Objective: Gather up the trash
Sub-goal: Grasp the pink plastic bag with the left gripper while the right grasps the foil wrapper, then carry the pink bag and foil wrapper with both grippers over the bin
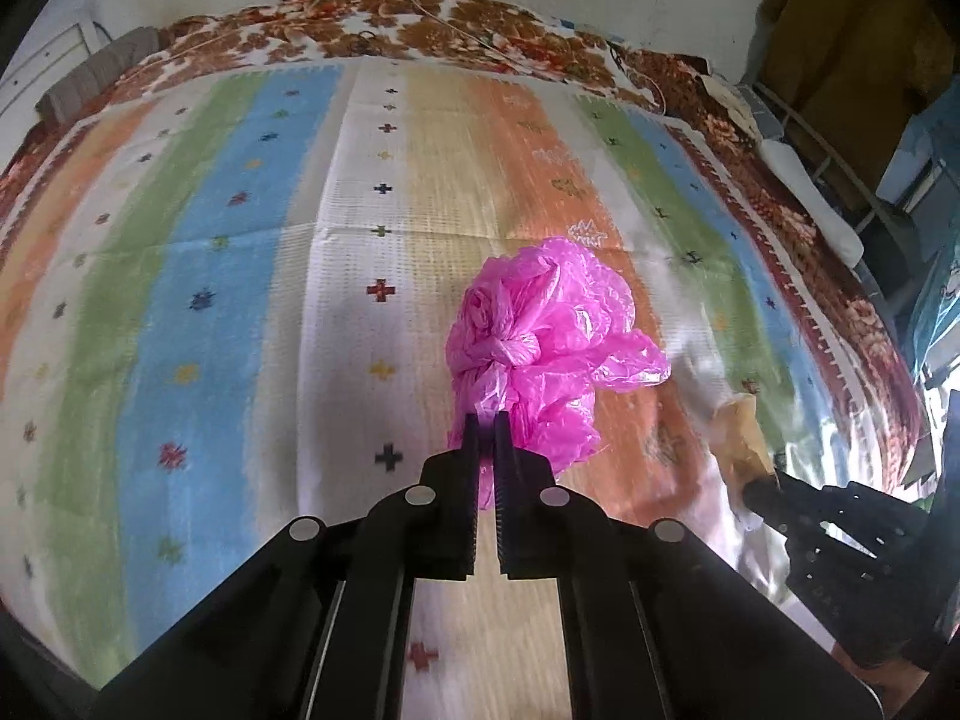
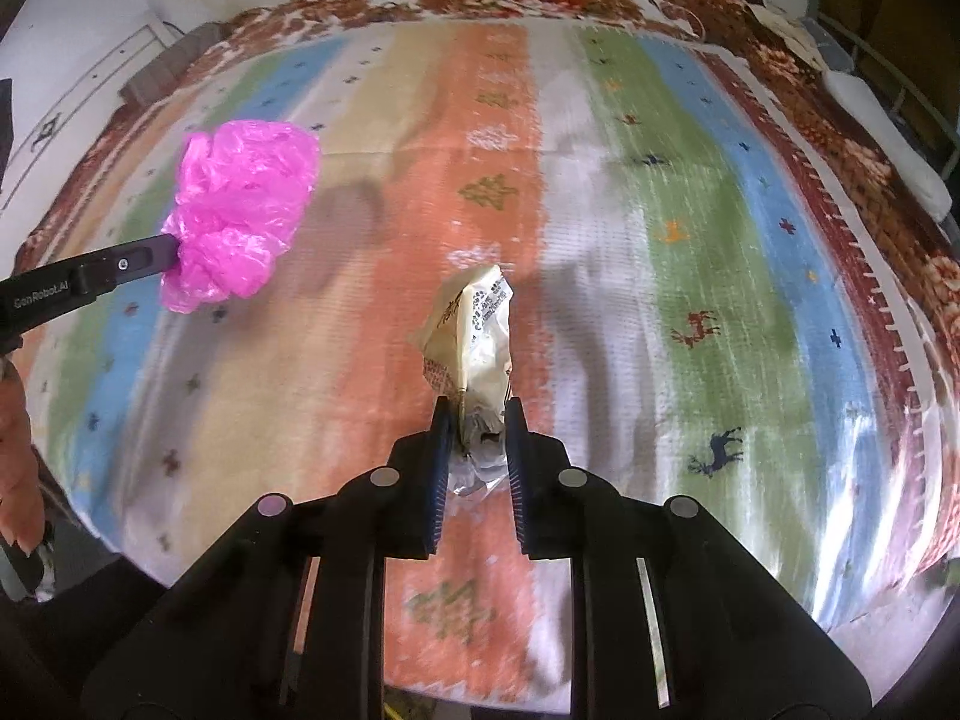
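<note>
Item one: pink plastic bag, thin crinkled film, knotted and bunched into a loose ball. We hold it in the left gripper, jaws all but shut on a twisted tail of film below the knot. In the left wrist view it hangs at about one o'clock from the fingertips, clear of the striped cloth as far as we can judge.

Item two: crumpled wrapper, cream paper or foil with dark print, creased to a peak, silvery at its crushed base. We pinch that base in the right gripper, jaws partly closed on it; the peak stands at twelve o'clock.

Handling, in our judgement: both pieces are light and slippery, so we keep both jaws clamped and carry steadily (film can slide out of a narrow pinch). We lift high enough to clear the cloth, a woven cover in blue, green, orange and cream bands with small crosses. No bin shows in either view.
</note>
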`<action>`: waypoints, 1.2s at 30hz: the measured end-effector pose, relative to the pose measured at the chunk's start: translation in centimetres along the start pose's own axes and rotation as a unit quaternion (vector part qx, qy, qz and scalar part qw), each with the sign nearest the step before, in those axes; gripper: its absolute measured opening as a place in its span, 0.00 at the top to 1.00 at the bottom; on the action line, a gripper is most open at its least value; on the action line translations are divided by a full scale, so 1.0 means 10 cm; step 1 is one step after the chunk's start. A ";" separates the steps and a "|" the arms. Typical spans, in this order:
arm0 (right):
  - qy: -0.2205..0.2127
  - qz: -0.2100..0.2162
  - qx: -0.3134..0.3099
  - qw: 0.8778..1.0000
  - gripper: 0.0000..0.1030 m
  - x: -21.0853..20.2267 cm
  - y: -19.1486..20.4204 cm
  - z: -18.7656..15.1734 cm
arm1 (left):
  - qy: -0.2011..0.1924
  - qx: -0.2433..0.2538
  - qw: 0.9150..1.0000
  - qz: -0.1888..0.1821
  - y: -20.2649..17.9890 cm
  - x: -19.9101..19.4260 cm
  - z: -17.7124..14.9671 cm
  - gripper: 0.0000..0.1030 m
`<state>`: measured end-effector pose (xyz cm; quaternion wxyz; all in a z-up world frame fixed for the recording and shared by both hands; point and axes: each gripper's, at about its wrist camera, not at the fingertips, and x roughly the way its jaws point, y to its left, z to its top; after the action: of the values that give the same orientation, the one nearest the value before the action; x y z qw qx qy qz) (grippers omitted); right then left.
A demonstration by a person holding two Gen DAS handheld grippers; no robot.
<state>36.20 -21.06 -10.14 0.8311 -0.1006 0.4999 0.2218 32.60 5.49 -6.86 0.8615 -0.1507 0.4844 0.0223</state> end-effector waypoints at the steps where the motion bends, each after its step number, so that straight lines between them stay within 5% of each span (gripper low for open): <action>1: -0.004 0.000 -0.005 1.000 0.84 -0.07 0.04 -0.01 | 0.000 -0.002 1.000 -0.001 0.01 -0.05 -0.01 0.97; 22: -0.067 0.055 -0.038 0.996 0.84 -1.21 0.44 -0.40 | -0.013 0.006 0.999 -0.044 -0.15 -1.06 -0.57 0.97; 36: -0.087 0.050 -0.051 0.994 0.84 -1.59 0.60 -0.76 | -0.038 0.015 0.997 -0.062 -0.16 -1.51 -0.99 0.97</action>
<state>20.99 -22.96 0.45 0.8530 -0.0982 0.4181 0.2966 16.75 2.80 1.43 0.8811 -0.1661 0.4417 -0.0326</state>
